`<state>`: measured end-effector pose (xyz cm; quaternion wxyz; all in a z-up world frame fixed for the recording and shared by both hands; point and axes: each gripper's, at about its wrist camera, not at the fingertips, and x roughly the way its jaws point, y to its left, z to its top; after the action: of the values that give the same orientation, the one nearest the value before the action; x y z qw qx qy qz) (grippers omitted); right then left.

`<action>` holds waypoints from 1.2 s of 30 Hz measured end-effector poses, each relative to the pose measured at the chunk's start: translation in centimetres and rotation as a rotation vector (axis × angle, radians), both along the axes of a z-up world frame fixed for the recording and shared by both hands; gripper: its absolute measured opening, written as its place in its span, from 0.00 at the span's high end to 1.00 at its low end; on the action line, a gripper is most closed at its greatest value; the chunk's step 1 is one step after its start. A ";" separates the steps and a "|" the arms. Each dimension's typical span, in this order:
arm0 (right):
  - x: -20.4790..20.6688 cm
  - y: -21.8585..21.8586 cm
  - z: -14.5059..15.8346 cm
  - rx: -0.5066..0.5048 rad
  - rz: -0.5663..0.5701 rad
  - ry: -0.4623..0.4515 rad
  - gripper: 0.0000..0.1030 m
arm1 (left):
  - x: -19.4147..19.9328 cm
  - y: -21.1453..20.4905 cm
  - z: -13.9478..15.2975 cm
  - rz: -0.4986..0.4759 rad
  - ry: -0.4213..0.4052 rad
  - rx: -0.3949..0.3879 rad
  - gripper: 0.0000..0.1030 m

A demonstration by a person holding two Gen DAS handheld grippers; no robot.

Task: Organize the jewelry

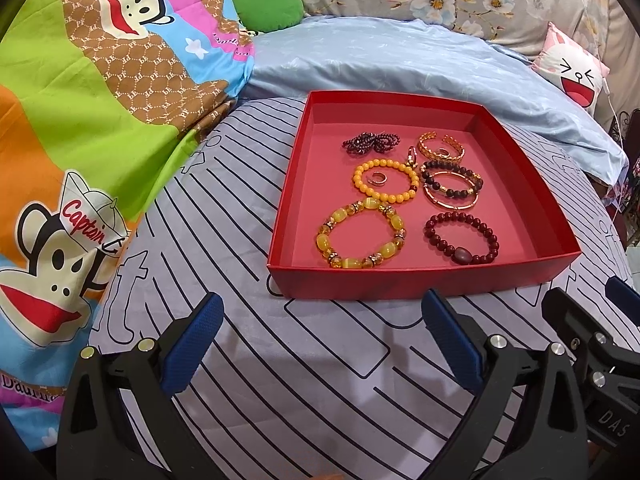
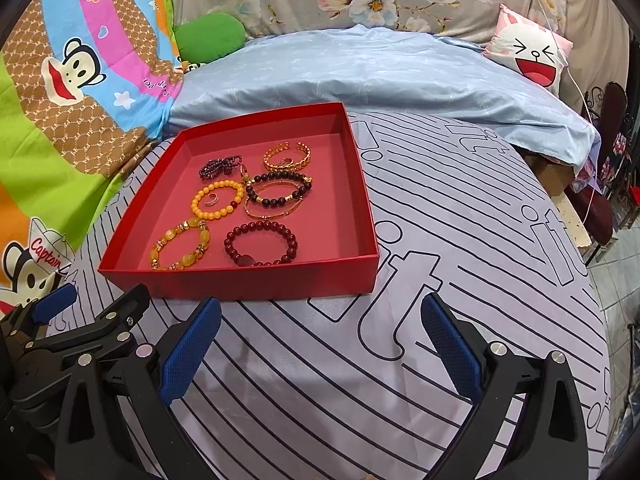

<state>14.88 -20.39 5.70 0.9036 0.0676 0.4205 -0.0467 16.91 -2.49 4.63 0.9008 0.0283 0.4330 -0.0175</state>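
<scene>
While six bracelets [image 1: 362,234] fill one red box [image 1: 404,280], two rings [image 1: 378,178] lie.

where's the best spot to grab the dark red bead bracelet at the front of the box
Probably pinch the dark red bead bracelet across its strand on the far arc, coming from above: it lies flat, and its near side sits close to the red box front wall. Left gripper is open and nearest.

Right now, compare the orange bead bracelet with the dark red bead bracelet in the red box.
The orange bracelet has small, even orange beads; the dark red bracelet has larger maroon beads plus one big oval bead. A small ring lies inside the orange one; the dark red one encircles nothing. Orange sits mid-box, dark red nearer the front wall. Both lie flat in the red box.
</scene>
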 end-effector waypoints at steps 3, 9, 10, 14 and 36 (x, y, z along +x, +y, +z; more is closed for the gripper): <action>-0.1 0.2 -0.1 -0.005 0.001 0.000 0.06 | 0.1 0.1 0.0 0.001 0.000 0.001 0.08; 0.0 0.3 -0.2 -0.003 0.001 0.005 0.06 | 0.2 0.1 0.0 0.003 0.003 0.001 0.08; 0.0 0.3 -0.2 -0.003 0.000 0.006 0.06 | 0.2 0.1 -0.1 0.005 0.005 0.001 0.08; 0.0 0.4 -0.2 0.007 0.003 0.008 0.06 | 0.3 0.2 -0.1 0.013 0.004 0.002 0.08; 0.0 0.5 -0.1 -0.017 0.004 0.006 0.06 | 0.3 0.2 -0.1 0.016 0.002 0.010 0.08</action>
<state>14.92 -19.85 5.61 0.9029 0.0588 0.4231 -0.0485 17.21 -2.29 4.49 0.9002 0.0295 0.4343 -0.0083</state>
